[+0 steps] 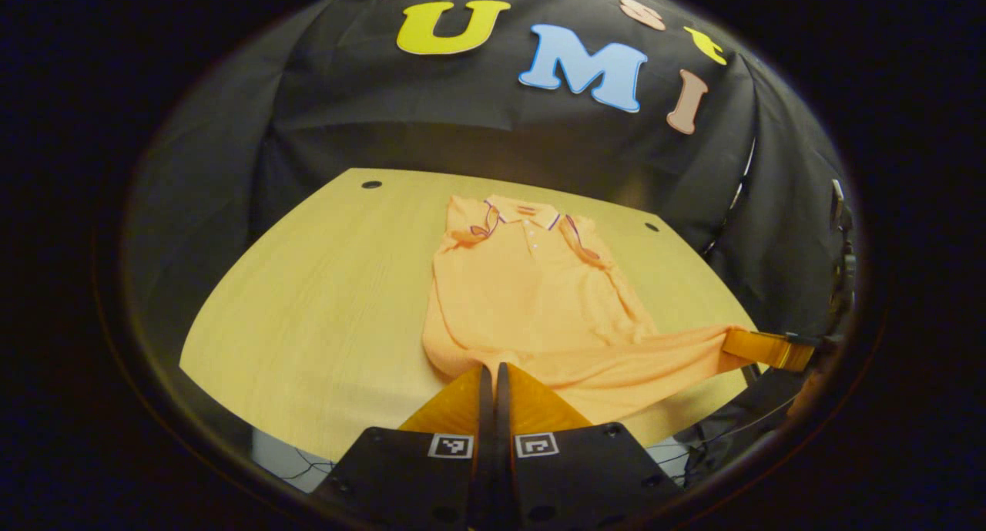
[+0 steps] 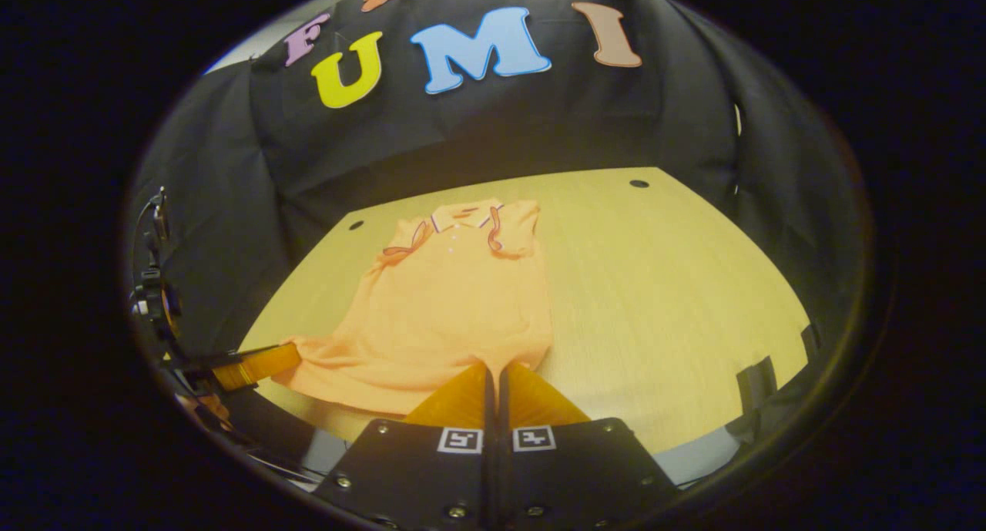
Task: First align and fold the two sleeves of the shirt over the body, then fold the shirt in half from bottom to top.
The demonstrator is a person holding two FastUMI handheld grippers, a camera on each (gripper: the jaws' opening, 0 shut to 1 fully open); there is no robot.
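Note:
An orange polo shirt (image 1: 531,300) lies collar-away on the wooden table (image 1: 323,300), both short sleeves (image 1: 470,234) folded in over the chest. My left gripper (image 1: 493,371) is shut on one bottom corner of the hem. The hem stretches right to the other corner, where my right gripper (image 1: 732,346) pinches it. In the right gripper view, the shirt (image 2: 447,307) runs away from my right gripper (image 2: 493,371), which is shut on the hem. The left gripper (image 2: 293,355) holds the far corner at the left, near the table's (image 2: 662,284) front edge.
Small round holes (image 1: 371,185) (image 2: 638,183) mark the table's far corners. Black cloth walls the booth behind and beside the table. Bare wood spreads on either side of the shirt. Cables hang below the front edge (image 1: 308,462).

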